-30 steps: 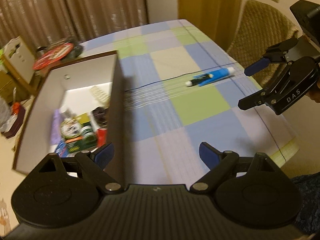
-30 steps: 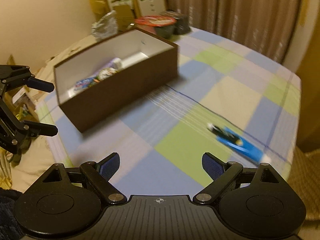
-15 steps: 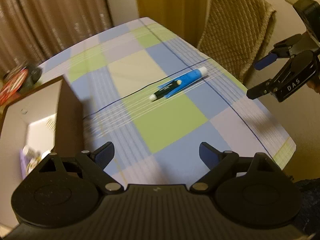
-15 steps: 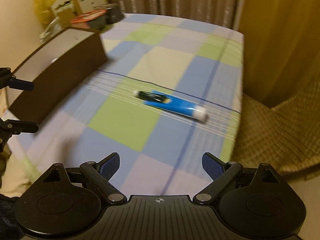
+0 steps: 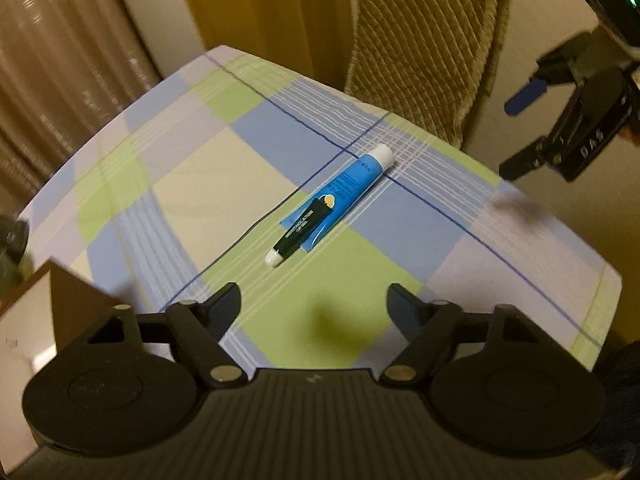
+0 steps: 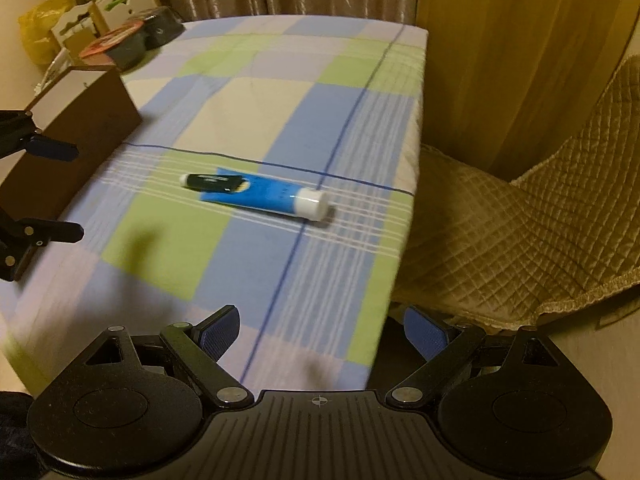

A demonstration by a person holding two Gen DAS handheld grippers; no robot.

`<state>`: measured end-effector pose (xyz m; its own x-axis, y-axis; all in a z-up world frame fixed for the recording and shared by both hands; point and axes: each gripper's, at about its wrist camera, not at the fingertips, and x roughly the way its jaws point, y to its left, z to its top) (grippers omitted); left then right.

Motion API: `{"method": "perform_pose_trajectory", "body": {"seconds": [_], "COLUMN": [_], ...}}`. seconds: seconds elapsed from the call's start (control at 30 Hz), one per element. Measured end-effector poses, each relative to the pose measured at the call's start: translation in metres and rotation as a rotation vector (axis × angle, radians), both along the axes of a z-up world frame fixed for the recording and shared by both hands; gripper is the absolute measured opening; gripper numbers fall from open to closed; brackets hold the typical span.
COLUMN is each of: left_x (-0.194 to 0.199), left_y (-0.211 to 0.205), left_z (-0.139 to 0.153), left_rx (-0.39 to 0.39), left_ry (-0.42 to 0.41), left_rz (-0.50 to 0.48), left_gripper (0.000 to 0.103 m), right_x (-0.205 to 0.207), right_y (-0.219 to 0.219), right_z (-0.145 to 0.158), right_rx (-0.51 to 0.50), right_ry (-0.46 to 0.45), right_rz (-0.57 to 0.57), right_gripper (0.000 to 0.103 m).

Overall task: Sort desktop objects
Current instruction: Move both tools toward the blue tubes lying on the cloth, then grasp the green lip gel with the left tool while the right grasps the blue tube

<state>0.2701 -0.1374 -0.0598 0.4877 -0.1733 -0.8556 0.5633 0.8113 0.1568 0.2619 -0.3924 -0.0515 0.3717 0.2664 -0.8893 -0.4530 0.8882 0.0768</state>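
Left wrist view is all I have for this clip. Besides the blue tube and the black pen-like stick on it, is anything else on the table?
Observer: Yes. The right wrist view shows a red-lidded black container and a dark round object at the far corner, beyond the brown box.
Operator: Is the right gripper carrying anything?
Observer: No. The right gripper is open with nothing between its pads. It hangs over the near edge of the table, next to the chair.
Operator: What sits past that far corner?
Observer: White cartons with green print and a yellow bag.
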Motion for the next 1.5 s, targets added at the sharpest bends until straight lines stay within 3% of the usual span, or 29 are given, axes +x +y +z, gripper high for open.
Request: {"method": "perform_pose_trajectory", "body": {"seconds": [0.17,0.43,0.5,0.67,0.77,0.83,1.1,1.27,1.5], "left_x": [0.033,0.087,0.096,0.117,0.123,0.125,0.103,0.082,0.056], "left_y": [-0.011,-0.021,-0.023,-0.022,-0.020,-0.017,0.005,0.029,0.046], "left_z": [-0.021,-0.060,-0.069,-0.086,-0.091,-0.094,-0.093,-0.087,-0.072], "left_rx": [0.038,0.072,0.080,0.072,0.044,0.031,0.041,-0.001,-0.072], "left_ry": [0.015,0.085,0.109,0.173,0.204,0.223,0.266,0.288,0.274], "left_rz": [-0.107,-0.229,-0.260,-0.302,-0.313,-0.302,-0.165,-0.028,0.070], "left_gripper": [0.065,0.040,0.039,0.031,0.022,0.015,0.014,0.014,0.014], "right_x": [0.017,0.033,0.036,0.043,0.048,0.052,0.073,0.089,0.101], "right_y": [-0.003,-0.010,-0.014,-0.022,-0.024,-0.023,0.000,0.031,0.082], "right_z": [-0.010,-0.025,-0.027,-0.033,-0.035,-0.035,-0.033,-0.034,-0.063], "right_rx": [-0.005,-0.015,-0.019,-0.035,-0.032,-0.031,0.007,0.051,0.004], "right_ry": [0.024,0.062,0.069,0.083,0.084,0.084,0.052,0.008,-0.017], "right_rz": [-0.010,-0.031,-0.041,-0.061,-0.063,-0.056,0.055,0.253,0.596], "right_gripper": [0.092,0.092,0.092,0.092,0.092,0.092,0.092,0.092,0.091]}}
